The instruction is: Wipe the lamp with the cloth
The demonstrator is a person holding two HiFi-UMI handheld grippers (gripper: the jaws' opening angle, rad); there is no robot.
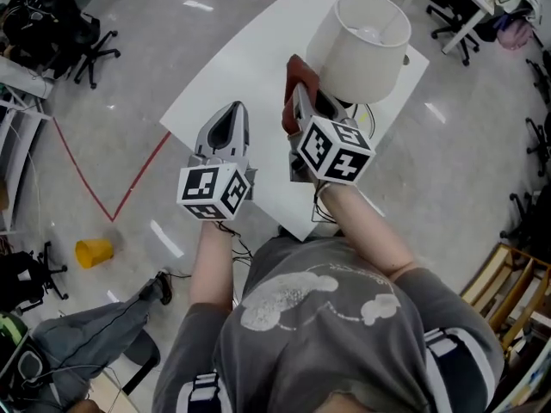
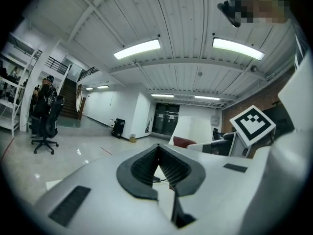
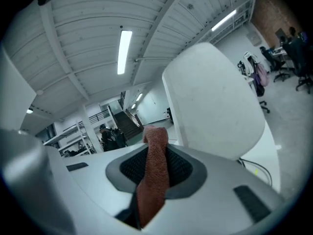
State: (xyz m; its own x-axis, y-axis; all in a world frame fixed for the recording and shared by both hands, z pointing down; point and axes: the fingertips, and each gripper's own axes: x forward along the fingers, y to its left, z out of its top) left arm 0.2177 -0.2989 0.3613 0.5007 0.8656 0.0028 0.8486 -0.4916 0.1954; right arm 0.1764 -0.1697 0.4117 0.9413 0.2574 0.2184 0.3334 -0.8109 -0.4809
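We see a white tabletop (image 1: pixel 245 67) standing on a glossy grey floor (image 1: pixel 129 76). The white-shaded lamp (image 1: pixel 362 46) stands toward its far right corner, with a thin dark cable (image 3: pixel 255 165) trailing beside it.

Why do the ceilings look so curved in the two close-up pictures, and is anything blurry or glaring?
Left gripper view: a wide-angle lens bows the ceiling, corners go black, ceiling lights glare white. Right gripper view: same bowing; the cloth near the lens looks soft. Head view: fairly sharp, lights reflecting off the glossy floor.
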